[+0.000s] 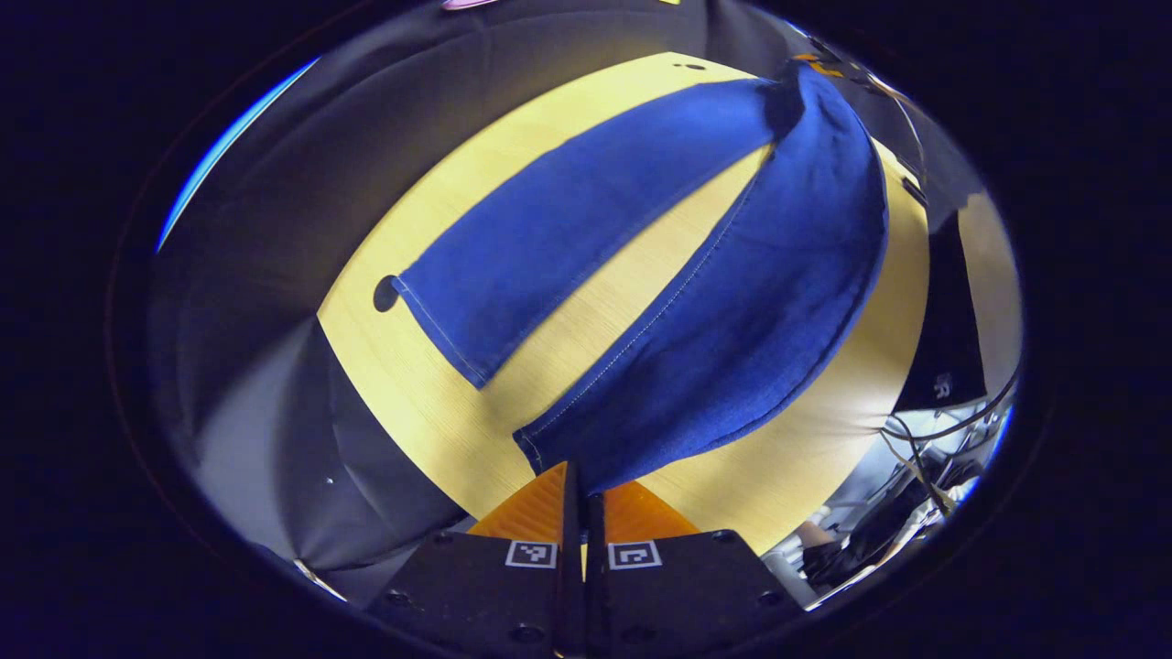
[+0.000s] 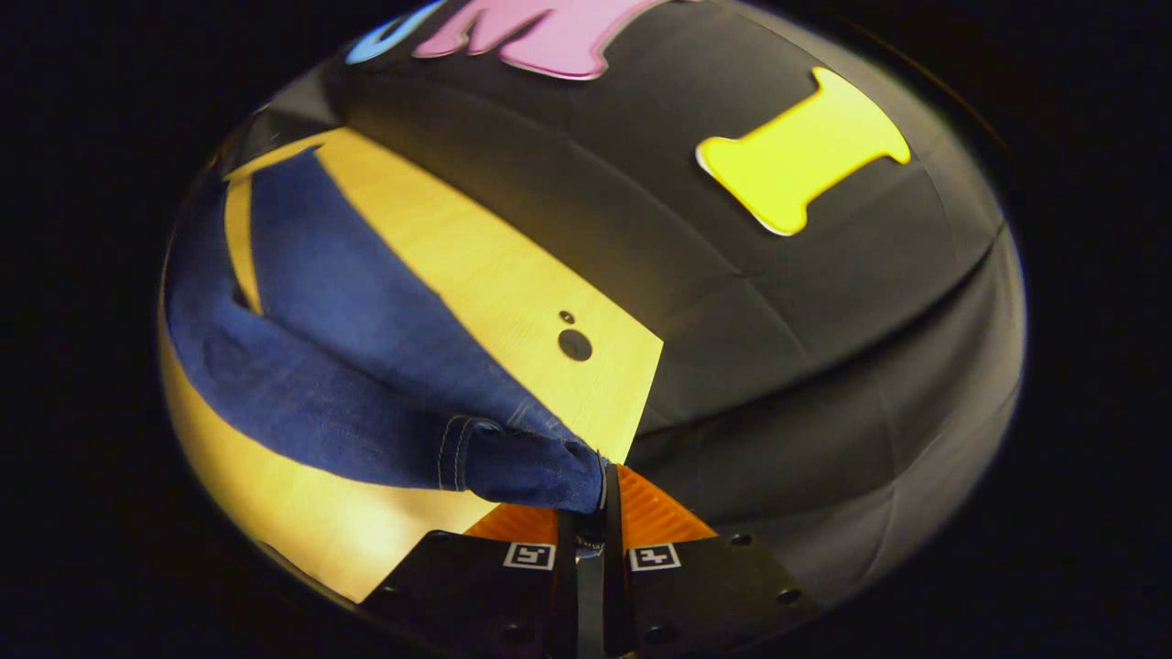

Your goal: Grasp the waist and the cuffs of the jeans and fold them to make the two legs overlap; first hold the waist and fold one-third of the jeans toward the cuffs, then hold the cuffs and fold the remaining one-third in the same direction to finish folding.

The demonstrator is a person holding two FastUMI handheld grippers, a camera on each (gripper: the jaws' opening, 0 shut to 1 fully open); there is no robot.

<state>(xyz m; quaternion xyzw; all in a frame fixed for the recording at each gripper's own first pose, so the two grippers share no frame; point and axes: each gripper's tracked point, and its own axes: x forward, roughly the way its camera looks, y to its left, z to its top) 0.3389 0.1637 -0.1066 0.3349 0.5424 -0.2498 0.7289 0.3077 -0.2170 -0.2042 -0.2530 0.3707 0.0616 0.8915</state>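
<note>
Blue jeans (image 1: 732, 302) lie spread on a pale wooden table (image 1: 439, 412), the two legs splayed apart in a V. In the left gripper view my left gripper (image 1: 581, 485) is shut on the cuff of the nearer leg, lifted off the table; the other leg's cuff (image 1: 439, 320) rests flat at the left. In the right gripper view my right gripper (image 2: 604, 499) is shut on the waist end of the jeans (image 2: 522, 467), bunched and raised above the table (image 2: 513, 275). Both pairs of orange fingers pinch denim.
Black cloth walls surround the table. Round holes mark the tabletop (image 2: 575, 345) near its corner. Cables and equipment (image 1: 934, 458) sit beyond the table's right edge in the left gripper view.
</note>
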